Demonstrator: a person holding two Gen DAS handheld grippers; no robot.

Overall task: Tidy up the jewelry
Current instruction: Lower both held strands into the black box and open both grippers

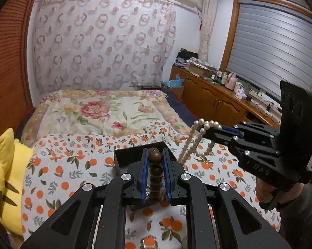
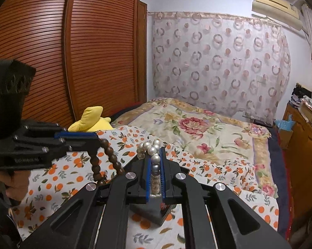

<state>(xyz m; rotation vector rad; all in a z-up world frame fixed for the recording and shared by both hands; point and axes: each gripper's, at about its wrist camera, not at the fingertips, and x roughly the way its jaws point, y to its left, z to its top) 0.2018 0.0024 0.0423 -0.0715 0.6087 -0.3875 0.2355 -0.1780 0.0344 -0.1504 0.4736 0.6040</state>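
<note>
My left gripper (image 1: 155, 158) is shut on a brown wooden bead bracelet (image 1: 155, 170) and holds it above a black open box (image 1: 122, 155) on the bed. The bracelet hangs in a loop in the right wrist view (image 2: 106, 161) from the left gripper (image 2: 97, 140). My right gripper (image 2: 155, 155) is shut on a white pearl necklace (image 2: 152, 151). In the left wrist view the right gripper (image 1: 209, 129) holds the pearl necklace (image 1: 194, 143) up at the right, its strands dangling toward the box's right side. The box shows below the right gripper (image 2: 154, 213).
The box rests on an orange-print blanket (image 1: 58, 176) over a floral bedspread (image 1: 106, 110). A yellow plush toy (image 1: 6, 178) lies at the bed's left edge. A wooden sideboard (image 1: 216, 97) with bottles stands at the right, a slatted wardrobe (image 2: 83, 51) at the left.
</note>
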